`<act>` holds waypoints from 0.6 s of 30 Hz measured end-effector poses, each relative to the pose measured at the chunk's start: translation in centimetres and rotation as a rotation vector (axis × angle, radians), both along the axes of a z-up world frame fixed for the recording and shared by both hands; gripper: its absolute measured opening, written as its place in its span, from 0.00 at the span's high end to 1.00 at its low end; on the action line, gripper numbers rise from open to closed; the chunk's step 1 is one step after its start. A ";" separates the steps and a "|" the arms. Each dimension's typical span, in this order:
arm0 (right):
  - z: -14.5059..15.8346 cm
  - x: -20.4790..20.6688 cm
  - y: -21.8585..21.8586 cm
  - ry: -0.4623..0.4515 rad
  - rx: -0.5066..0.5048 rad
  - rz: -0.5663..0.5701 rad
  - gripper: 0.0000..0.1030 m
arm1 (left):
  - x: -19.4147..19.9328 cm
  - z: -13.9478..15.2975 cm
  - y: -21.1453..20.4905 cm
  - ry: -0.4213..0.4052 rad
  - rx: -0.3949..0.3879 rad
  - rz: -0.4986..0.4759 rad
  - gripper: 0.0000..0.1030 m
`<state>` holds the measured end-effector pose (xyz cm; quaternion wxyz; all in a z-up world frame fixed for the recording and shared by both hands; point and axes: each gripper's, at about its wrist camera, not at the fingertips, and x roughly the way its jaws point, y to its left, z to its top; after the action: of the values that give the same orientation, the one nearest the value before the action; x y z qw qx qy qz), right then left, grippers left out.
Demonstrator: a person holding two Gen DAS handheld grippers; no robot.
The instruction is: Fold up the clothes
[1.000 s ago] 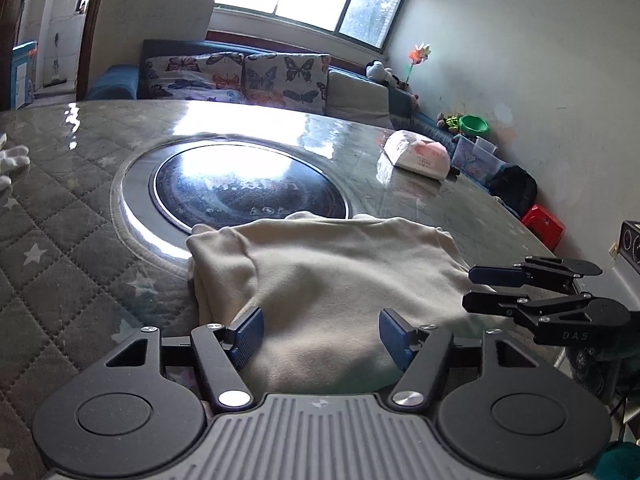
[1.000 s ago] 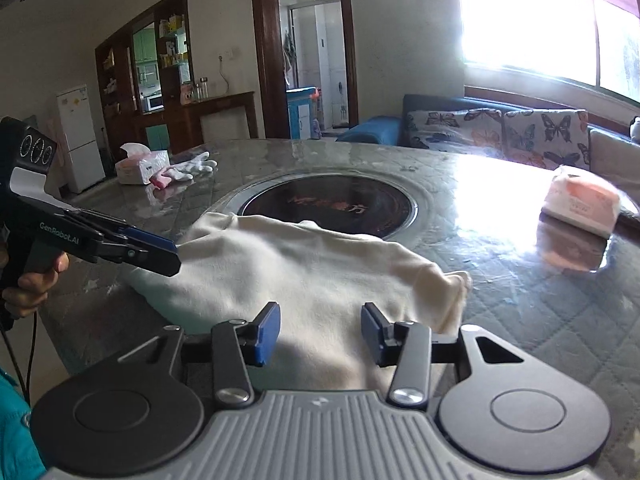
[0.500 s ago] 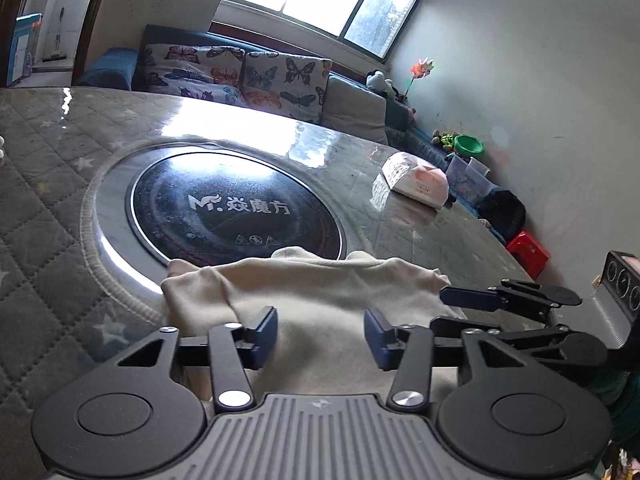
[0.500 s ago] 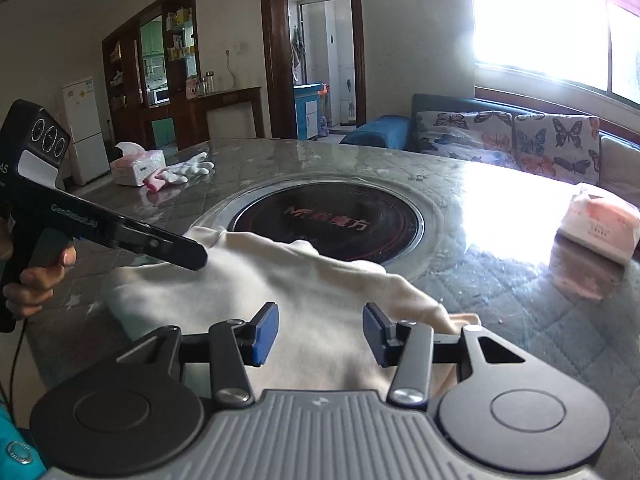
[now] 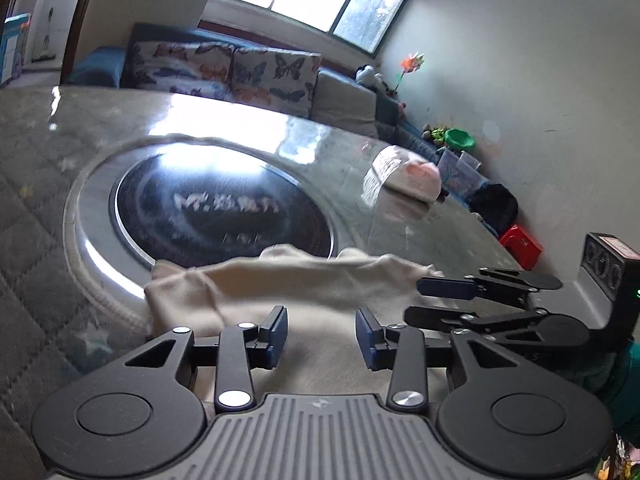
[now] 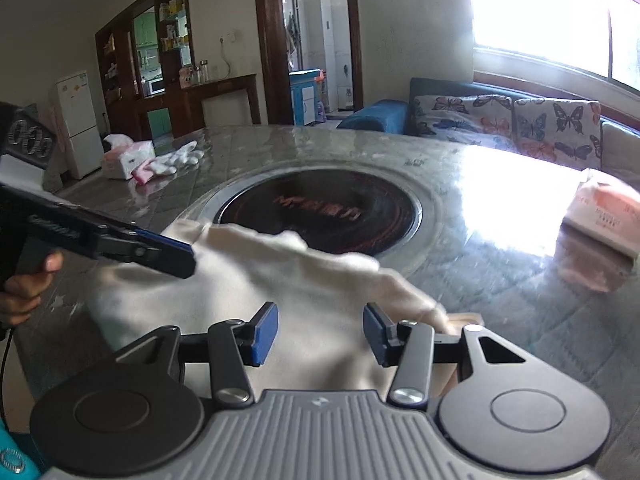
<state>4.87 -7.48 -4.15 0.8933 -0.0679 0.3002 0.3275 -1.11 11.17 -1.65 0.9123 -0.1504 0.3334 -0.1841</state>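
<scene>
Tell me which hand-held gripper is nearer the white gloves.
Left. The left hand-held gripper is at the garment's glove-side edge; the right hand-held gripper is over its opposite side, farther from the white gloves.

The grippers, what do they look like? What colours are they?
Each is black, with two round discs, a ribbed grey plate between them, silver screws and two thin fingers tipped with blue pads. The left gripper has white lettering on its side, a handle and a thin black cable. A teal sleeve shows.

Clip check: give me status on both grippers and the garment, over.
Left gripper just been closing, jaws still apart over cream garment. Right gripper part open over the same cloth. Garment bunched beside round cooktop. Nothing blocking.
</scene>
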 end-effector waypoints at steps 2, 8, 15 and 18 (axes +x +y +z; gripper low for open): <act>0.2 1.3 0.0 0.012 0.000 -0.017 0.53 | 0.3 0.1 0.1 -0.001 0.015 0.011 0.59; -1.0 3.7 -0.4 0.084 0.003 -0.066 0.53 | 1.0 -0.9 2.0 0.051 0.040 0.075 0.60; 0.0 3.3 0.4 0.041 0.003 -0.038 0.53 | 0.7 -0.8 3.6 0.037 0.070 0.131 0.58; -0.3 3.5 0.9 0.051 -0.014 -0.031 0.53 | 1.1 -1.2 4.1 0.046 0.055 0.143 0.58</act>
<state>8.33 -6.55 -4.48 0.8899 -0.0612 0.3261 0.3131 -0.03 15.27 -2.87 0.9190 -0.1528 0.3478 -0.1056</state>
